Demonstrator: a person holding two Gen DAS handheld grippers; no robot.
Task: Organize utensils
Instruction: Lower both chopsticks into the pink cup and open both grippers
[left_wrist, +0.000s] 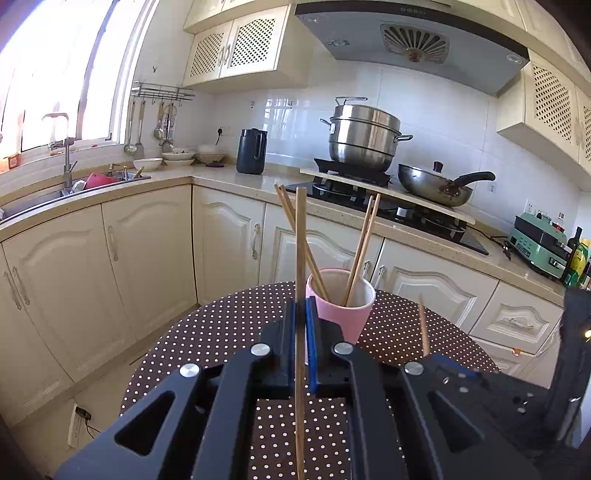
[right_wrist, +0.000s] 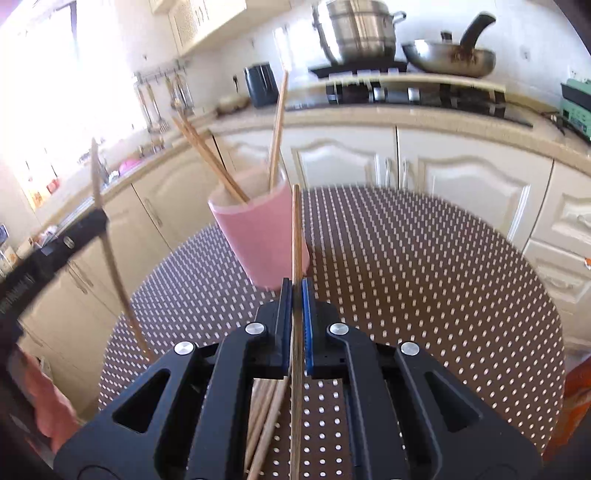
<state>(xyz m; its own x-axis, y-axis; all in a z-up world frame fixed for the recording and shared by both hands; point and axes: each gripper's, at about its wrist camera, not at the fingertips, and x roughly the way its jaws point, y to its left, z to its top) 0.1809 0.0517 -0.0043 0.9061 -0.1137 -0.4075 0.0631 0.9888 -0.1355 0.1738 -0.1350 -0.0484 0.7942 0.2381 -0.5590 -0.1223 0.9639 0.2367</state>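
Note:
A pink cup (left_wrist: 345, 314) stands on the round, dotted brown table (left_wrist: 214, 332) and holds several wooden chopsticks (left_wrist: 360, 251) that lean outward. My left gripper (left_wrist: 301, 306) is shut on one chopstick (left_wrist: 301, 240), held upright just left of the cup. In the right wrist view my right gripper (right_wrist: 294, 284) is shut on another chopstick (right_wrist: 295, 229), right in front of the cup (right_wrist: 258, 236). Several loose chopsticks (right_wrist: 266, 417) lie on the table (right_wrist: 406, 258) beneath it. The left gripper (right_wrist: 98, 221) shows blurred at the left, and the right gripper (left_wrist: 430, 360) at the lower right.
Cream cabinets (left_wrist: 140, 266) and a counter ring the table. On the hob stand a steel pot (left_wrist: 364, 138) and a wok (left_wrist: 436, 186), and a black kettle (left_wrist: 251, 151) sits nearby. The sink (left_wrist: 85, 182) is at the left. A hand (right_wrist: 48, 406) shows at the lower left.

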